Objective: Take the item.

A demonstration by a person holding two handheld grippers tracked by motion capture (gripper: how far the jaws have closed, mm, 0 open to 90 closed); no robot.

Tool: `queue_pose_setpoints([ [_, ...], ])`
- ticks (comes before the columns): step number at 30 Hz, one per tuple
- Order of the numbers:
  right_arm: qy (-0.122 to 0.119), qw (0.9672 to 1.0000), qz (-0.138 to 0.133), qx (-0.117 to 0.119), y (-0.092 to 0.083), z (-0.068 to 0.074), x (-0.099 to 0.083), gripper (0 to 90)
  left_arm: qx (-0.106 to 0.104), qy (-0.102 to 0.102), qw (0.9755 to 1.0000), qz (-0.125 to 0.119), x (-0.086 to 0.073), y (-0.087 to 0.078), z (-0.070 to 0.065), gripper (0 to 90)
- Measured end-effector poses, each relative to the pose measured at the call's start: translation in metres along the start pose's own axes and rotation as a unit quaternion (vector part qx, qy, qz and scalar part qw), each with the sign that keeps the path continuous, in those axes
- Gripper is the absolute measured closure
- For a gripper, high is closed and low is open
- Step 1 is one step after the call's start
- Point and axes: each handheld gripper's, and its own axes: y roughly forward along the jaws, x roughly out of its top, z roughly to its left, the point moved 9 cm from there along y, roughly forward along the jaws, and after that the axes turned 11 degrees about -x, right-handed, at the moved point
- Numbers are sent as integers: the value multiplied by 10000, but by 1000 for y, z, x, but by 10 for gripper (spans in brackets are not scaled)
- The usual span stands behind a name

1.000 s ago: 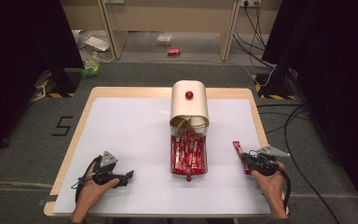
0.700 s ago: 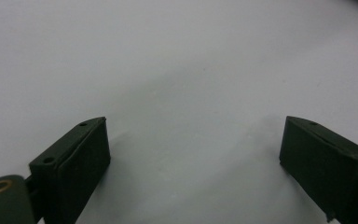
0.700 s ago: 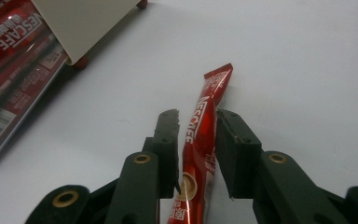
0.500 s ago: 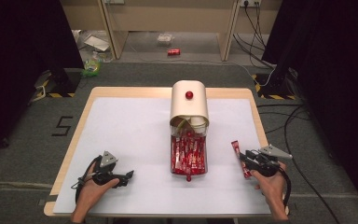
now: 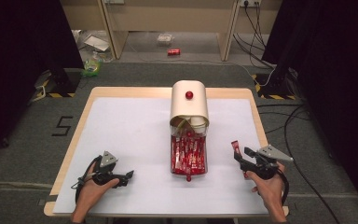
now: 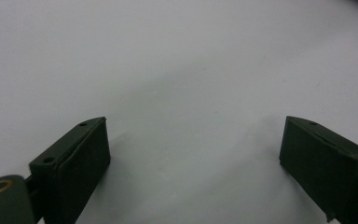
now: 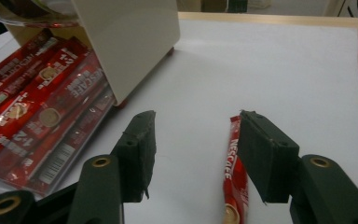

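Observation:
A cream dispenser box (image 5: 189,105) with a red knob stands mid-table. Its clear drawer (image 5: 188,156) is pulled out toward me and packed with red Nescafe sachets (image 7: 42,112). My right gripper (image 5: 241,156) is right of the drawer. Its jaws have just been opening and now stand apart (image 7: 196,116). One loose red sachet (image 7: 232,172) lies between them along the inner face of the right-hand jaw, and the other jaw is clear of it. That sachet (image 5: 236,147) pokes out ahead of the gripper. My left gripper (image 5: 127,178) rests open on the white sheet (image 6: 193,126), nothing between its jaws.
The white sheet (image 5: 130,135) covers most of the wooden table (image 5: 98,93). Cables (image 5: 289,126) trail over the floor at the right. A red can (image 5: 173,52) and litter lie on the floor beyond the table.
The right gripper's jaws have spread apart around the single sachet, and that hand has lifted slightly. The left hand and the dispenser have not moved.

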Motion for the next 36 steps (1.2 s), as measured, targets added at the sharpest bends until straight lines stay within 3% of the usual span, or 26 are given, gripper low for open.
queue_pose_setpoints([
  [17, -200, 9993, -101, 306, -14, 35, 2, 428, -2, -4, 10000, 0, 0, 0, 0, 77],
  [36, -314, 9973, -50, 669, -30, 63, -15, 406, -1, -3, 10000, 3, 0, 0, 0, 77],
])
